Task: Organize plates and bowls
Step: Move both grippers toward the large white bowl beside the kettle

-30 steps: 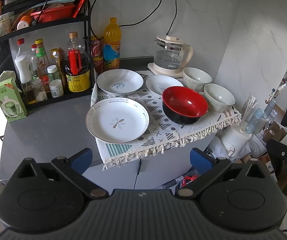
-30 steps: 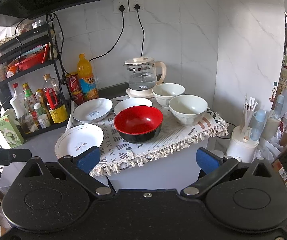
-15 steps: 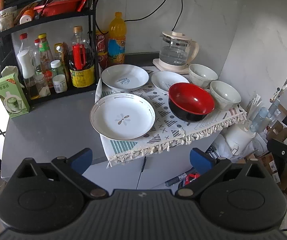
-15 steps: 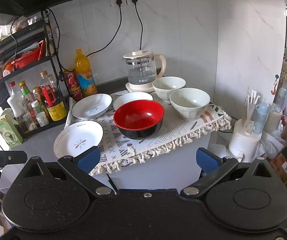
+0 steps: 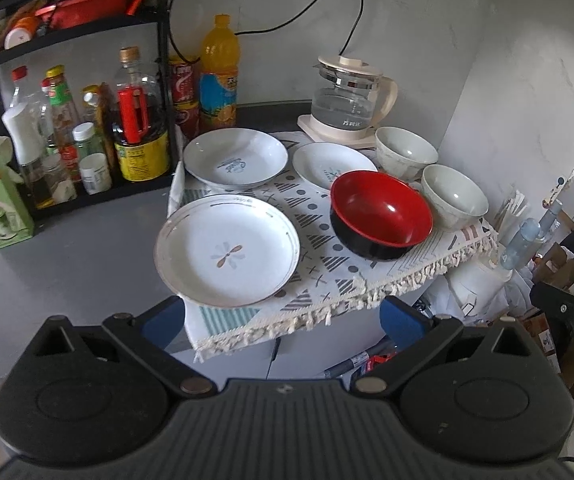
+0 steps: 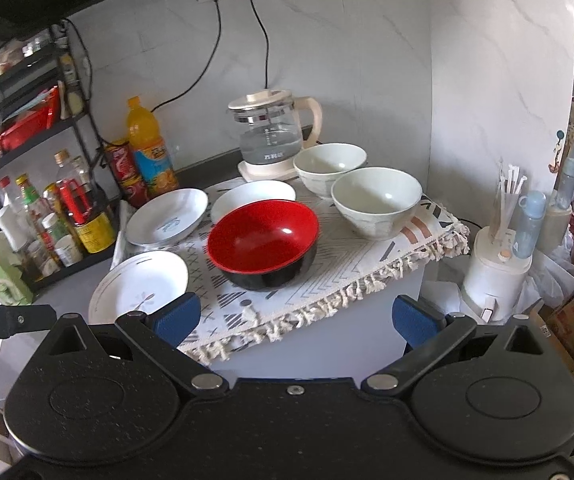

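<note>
1. Hovering short of the desk [image 5: 67,248]: left tool [image 5: 283,318], jaws spread wide, grasping nothing.
2. Right tool [image 6: 297,316]: likewise released, empty, clear of the patterned cloth [image 6: 351,276].
3. On the cloth: flower plate [image 5: 227,250] at near left corner, red bowl [image 6: 265,242] just beside it.
4. Behind: two white plates [image 5: 235,158] [image 5: 333,164], two pale bowls [image 6: 377,202] [image 6: 329,164], near the kettle [image 6: 273,132].
</note>
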`<state>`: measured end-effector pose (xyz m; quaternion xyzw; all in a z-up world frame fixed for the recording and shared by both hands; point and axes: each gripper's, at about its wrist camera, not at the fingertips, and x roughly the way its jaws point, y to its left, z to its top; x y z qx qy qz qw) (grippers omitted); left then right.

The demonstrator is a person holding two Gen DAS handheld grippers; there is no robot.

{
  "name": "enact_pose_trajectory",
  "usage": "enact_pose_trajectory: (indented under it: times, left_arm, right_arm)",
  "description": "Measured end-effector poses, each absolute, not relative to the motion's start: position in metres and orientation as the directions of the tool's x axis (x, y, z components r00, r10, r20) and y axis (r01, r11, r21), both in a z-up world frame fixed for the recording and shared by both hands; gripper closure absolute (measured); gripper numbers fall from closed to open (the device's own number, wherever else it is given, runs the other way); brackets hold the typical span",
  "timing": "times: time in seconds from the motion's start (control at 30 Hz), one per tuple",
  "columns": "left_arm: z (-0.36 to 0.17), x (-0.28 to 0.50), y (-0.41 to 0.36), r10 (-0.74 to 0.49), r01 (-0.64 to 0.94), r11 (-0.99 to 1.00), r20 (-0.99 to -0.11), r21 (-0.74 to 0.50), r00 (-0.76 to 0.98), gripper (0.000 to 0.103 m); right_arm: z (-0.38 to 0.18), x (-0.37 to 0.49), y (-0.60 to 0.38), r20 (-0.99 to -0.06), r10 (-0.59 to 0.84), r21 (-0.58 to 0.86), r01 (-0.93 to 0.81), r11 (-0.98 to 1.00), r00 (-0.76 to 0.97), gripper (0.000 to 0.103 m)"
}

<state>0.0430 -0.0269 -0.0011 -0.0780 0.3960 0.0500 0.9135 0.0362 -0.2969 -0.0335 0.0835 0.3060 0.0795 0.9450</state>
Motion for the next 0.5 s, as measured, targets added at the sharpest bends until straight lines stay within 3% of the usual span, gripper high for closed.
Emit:
enact_pose_trajectory:
  times: [0.5]
  left_arm:
    - [-0.021,0.139,-0.039,0.050,-0.197,0.975,-0.759,-0.103,0.649,0.001]
  right_arm:
    - [-0.045,0.131,-0.313,-0.601,0.214,0.182,-0.128,0.975,0.770,0.000]
